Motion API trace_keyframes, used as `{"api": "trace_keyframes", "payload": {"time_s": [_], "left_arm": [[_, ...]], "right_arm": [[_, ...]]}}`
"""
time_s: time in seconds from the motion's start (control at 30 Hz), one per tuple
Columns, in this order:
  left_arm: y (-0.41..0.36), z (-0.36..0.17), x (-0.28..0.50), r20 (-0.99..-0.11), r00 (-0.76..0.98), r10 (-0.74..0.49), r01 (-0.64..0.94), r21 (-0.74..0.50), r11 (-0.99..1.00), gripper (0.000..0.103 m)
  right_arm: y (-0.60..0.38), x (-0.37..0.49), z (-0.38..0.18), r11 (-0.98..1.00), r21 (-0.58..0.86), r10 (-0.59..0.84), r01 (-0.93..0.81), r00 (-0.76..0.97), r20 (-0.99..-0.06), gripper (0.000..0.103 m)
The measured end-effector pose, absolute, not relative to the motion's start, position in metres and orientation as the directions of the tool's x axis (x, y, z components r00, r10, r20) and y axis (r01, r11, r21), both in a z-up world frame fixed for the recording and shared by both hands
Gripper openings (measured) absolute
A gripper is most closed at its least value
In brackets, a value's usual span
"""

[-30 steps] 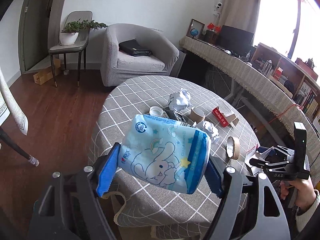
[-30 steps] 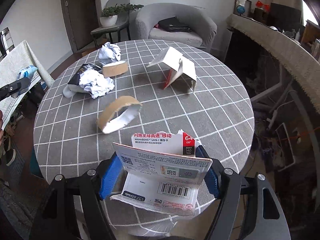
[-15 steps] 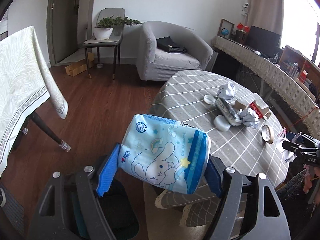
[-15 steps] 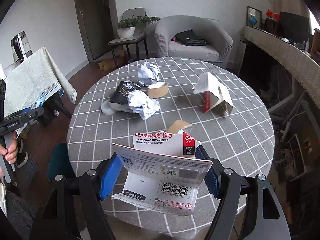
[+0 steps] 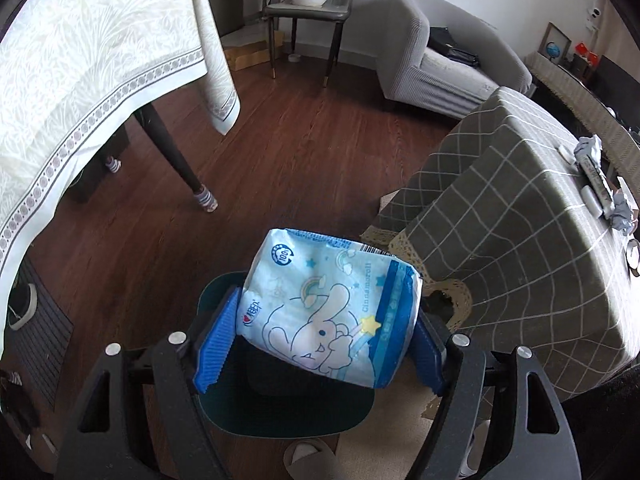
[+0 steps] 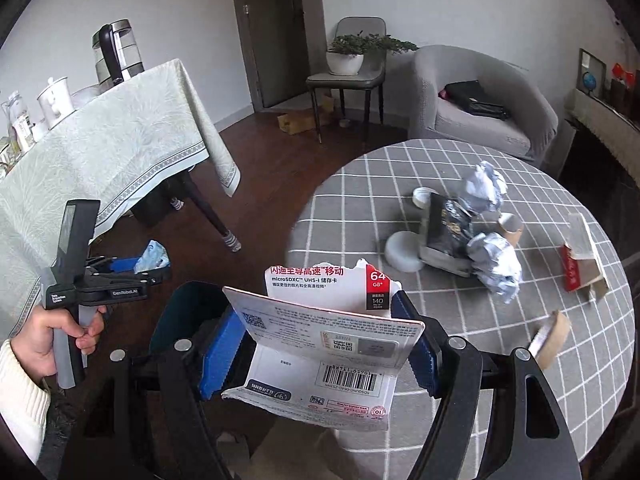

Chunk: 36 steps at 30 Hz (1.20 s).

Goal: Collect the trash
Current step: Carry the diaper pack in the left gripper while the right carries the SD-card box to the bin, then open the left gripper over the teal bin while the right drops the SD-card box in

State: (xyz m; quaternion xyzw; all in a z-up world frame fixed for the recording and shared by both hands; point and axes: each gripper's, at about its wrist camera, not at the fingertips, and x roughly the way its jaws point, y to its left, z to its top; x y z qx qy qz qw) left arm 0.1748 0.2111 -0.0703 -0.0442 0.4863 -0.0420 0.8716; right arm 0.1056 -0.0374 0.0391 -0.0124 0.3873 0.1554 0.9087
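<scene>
**Both grippers loaded, bin below**

Your left gripper [image 5: 320,344] is pinching the blue tissue pack [image 5: 330,312] between its blue pads, the pack bulging up and forward out of the jaws. Directly under it sits the dark green bin [image 5: 280,408], its open mouth showing below and behind the pack. You look lined up over the opening, so this reads as the drop step: spread the jaws and let the pack fall. It is soft and light and may cling to a pad, so open wide.

Your right gripper [image 6: 320,344] is clamped on the torn card packaging [image 6: 328,344], which stands up between the pads with its barcode flap hanging toward you. The bin [image 6: 176,312] shows just left of that gripper, partly hidden by it, so you would need to shift left before releasing. From this view your left gripper [image 6: 154,270] is on the far side of the bin; give it room.

Farther out, the round table [image 6: 440,168] holds what is left to collect: a black pouch [image 6: 444,232], a white lid [image 6: 402,254] beside it, two paper wads [image 6: 496,264] [image 6: 486,184], a tape core [image 6: 510,226], an open red-sided box [image 6: 580,264] and a tape roll [image 6: 550,338] near the edge. The job seems only partly done.
</scene>
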Motion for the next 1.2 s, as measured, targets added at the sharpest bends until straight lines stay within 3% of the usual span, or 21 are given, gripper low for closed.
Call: {"api": "trace_keyframes", "payload": {"time_s": [0.37,0.7,1.0,1.2], "left_arm": [[0.248,-0.118,0.173,-0.914,0.394,-0.096,-0.047,-0.124,0.991,0.078],[0.27,-0.145,0.171,-0.947,0.308,-0.089,-0.086,-0.12,0.989,0.085],[0.29,-0.126,0.155,-0.923,0.379,-0.065,-0.116,-0.117,0.986,0.086],[0.309,-0.097,0.14,-0.88,0.474,-0.039,-0.147,-0.123,0.981,0.078]], "right_arm": [[0.081,0.149,0.025,0.867,0.104,0.39,-0.488,0.532,-0.752,0.074],[0.133,0.182,-0.018,0.835,0.189,0.442,-0.517,0.426,-0.79,0.074],[0.149,0.197,-0.06,0.836,0.276,0.466,-0.475,0.348,-0.814,0.074],[0.166,0.2,-0.085,0.831,0.278,0.458,-0.482,0.31,-0.833,0.074]]}}
